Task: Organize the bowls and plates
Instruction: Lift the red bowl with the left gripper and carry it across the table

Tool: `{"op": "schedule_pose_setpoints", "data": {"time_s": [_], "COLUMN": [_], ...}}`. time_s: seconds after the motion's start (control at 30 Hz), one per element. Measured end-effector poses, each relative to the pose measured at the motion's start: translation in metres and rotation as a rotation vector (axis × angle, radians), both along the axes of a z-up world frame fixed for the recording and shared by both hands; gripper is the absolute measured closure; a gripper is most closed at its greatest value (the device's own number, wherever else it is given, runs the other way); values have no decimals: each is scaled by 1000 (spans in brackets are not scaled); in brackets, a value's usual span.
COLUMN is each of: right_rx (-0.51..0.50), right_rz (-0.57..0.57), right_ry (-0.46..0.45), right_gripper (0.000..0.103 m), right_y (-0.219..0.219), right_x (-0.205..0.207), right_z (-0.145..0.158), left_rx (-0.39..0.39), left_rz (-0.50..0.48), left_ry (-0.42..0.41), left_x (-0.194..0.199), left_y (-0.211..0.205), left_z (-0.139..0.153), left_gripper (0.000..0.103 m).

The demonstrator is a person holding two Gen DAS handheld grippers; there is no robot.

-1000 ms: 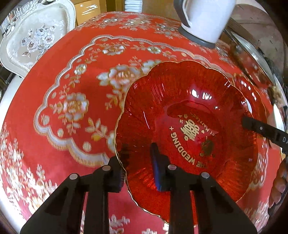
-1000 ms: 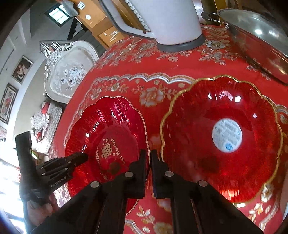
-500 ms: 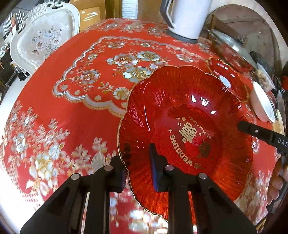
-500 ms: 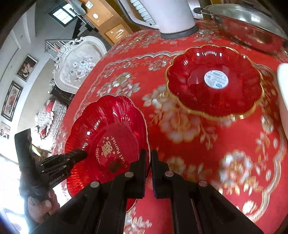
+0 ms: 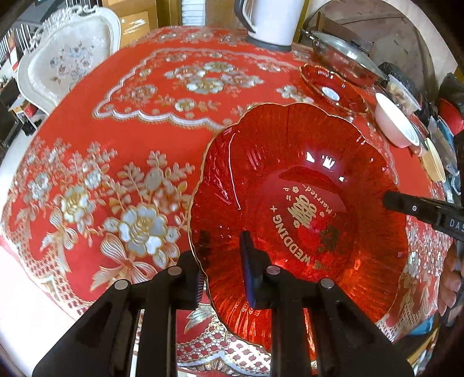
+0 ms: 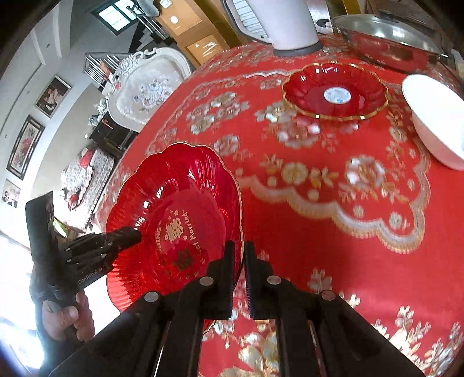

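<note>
A red scalloped glass plate with gold wedding lettering [image 5: 304,208] is held up above the red tablecloth by both grippers. My left gripper [image 5: 223,269] is shut on its near rim. My right gripper [image 6: 240,278] is shut on the opposite rim of the same plate [image 6: 174,220]. A second red plate with a white sticker [image 6: 335,91] lies flat on the table farther back; it also shows in the left wrist view [image 5: 330,87]. A white bowl [image 6: 435,121] sits to its right, also in the left wrist view [image 5: 395,121].
A white kettle [image 5: 272,20] stands at the table's back edge. A steel pan with a glass lid [image 6: 385,37] lies behind the stickered plate. A white ornate chair [image 5: 69,63] stands beyond the table's far left. Small dishes and bags [image 5: 435,156] crowd the right side.
Both grippers have pulled back and up with the lettered plate. The stickered plate, once close beside it, now lies well away on the table, and the white bowl has come into view.
</note>
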State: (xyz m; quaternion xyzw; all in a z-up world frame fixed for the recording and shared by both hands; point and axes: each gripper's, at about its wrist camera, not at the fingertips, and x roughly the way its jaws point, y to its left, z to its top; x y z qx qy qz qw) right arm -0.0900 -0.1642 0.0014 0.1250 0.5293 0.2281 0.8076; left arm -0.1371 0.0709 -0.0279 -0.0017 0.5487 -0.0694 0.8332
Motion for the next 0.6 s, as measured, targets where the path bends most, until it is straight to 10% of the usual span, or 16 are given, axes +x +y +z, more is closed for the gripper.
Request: {"op": "schedule_pose_setpoints", "data": {"time_s": [0.6], "right_rx": [-22], "right_rz": [-60], "right_ry": [-13], "right_gripper": [93], "right_y": [-34], "right_x": [-15], "right_z": [-19], "left_rx": [-42], "left_rz": [-67], "left_ry": [-4], "left_x": [11], "left_y": [-32], "left_z": [-18], "left_gripper": [84]}}
